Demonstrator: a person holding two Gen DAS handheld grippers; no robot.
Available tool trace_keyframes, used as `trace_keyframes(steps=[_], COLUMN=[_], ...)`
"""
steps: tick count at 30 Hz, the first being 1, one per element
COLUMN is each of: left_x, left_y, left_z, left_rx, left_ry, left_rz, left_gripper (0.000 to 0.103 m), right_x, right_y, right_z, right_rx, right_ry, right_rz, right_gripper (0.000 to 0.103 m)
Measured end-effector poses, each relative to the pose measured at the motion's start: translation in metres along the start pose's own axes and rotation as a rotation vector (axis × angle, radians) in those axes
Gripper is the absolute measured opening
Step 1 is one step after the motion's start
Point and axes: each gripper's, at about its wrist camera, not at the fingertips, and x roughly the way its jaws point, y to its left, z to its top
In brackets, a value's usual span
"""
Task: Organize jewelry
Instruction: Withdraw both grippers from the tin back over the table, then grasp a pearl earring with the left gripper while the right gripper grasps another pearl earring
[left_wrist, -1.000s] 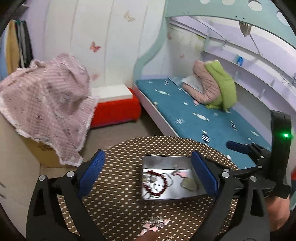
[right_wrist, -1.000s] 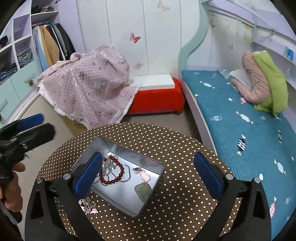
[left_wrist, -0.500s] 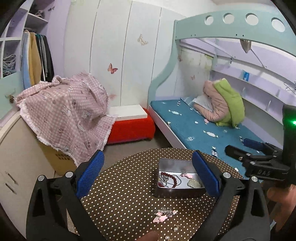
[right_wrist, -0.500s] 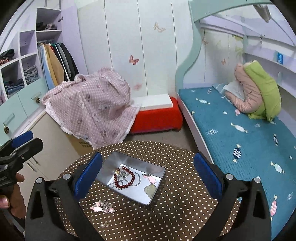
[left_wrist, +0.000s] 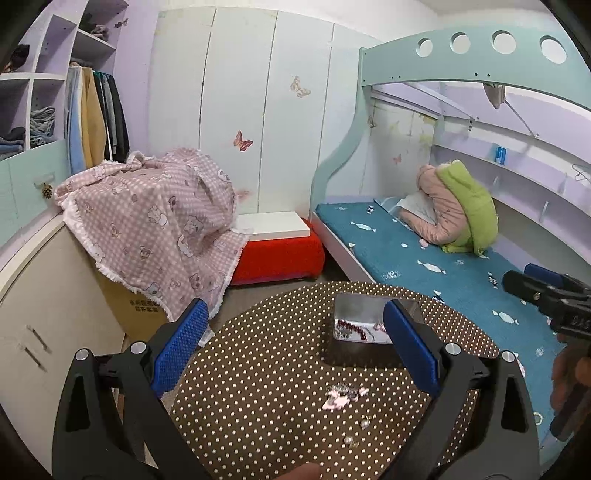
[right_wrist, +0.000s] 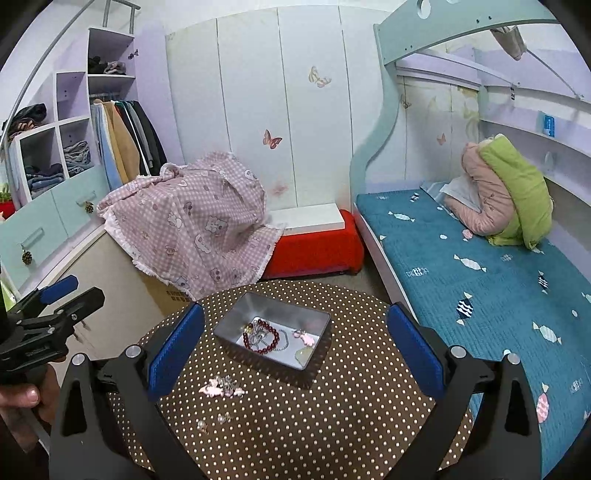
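We see a brown white-dotted table (right_wrist: 332, 424), silver tin (right_wrist: 236, 317), dark red beads (right_wrist: 264, 338), perhaps pink charms (right_wrist: 221, 387).

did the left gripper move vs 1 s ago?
Yes. The left gripper pulled back and up: the rectangular silver metal tin on the polka-dot round table now looks smaller and farther.

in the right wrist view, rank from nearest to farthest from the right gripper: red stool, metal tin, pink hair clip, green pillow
1. Pink hair clip, on the table just ahead of the right gripper, left of centre.
2. Metal tin, mid-table.
3. Red stool, on the floor past the table.
4. Green pillow, far right on the bed.
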Motion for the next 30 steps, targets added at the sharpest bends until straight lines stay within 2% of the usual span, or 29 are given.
trace_keyframes(steps=[9, 12, 18, 22, 30], left_x=[-0.01, -0.005, 0.026, 0.05, 0.082], left_y=[-0.009, -0.015, -0.027, -0.03, -0.033], left_z=[-0.031, -0.047, -0.099, -0.128, -0.149], left_rx=[0.034, 0.052, 0.097, 0.087, 0.044], left_ry=[0.009, 0.04, 0.184, 0.275, 0.373], left_rz=[0.009, 0.009, 0.007, -0.003, -0.011], left_gripper=[0.096, 0.096, 0.096, 0.096, 0.095], right_x=[-0.013, -0.009, 0.015, 0.027, 0.044], right_y=[0.004, 0.007, 0.005, 0.002, -0.005], right_z=[-0.025, -0.038, -0.068, -0.081, -0.095], right_rx=[0.013, 0.006, 0.03, 0.046, 0.066], right_ry=[0.004, 0.032, 0.137, 0.193, 0.262], right_rz=[-0.021, -0.036, -0.037, -0.036, -0.033], right_gripper=[0.095, 0.095, 0.095, 0.095, 0.095])
